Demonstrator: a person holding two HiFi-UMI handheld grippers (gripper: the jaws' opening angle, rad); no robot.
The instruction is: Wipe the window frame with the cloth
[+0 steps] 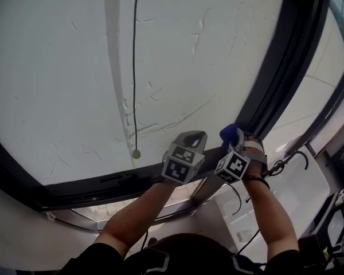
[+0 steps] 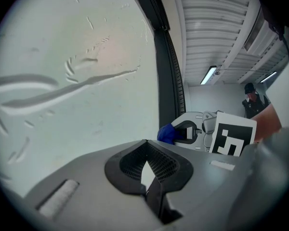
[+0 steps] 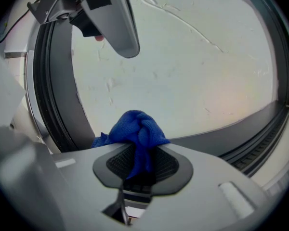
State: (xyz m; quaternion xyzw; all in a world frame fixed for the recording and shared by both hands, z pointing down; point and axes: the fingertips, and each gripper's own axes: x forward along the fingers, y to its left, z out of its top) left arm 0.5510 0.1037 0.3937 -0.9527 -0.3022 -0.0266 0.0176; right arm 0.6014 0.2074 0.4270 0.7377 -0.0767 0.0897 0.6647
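Presently, head view: my right tool (image 1: 236, 137) is clamped on the blue cloth (image 1: 229, 133), just beside the dark window frame (image 1: 281, 67), whose upright runs up and away. My left tool (image 1: 192, 139) sits alongside, farther off.

Left gripper view: jaws together, nothing held.

Right gripper view: cloth bunched between the jaws, frame upright just to its left.

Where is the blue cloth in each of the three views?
Head view: blue cloth right of centre, against the dark window frame.
Left gripper view: just right of centre, beside the frame.
Right gripper view: centre, clamped in the right tool.
Shared landmark: the dark window frame.
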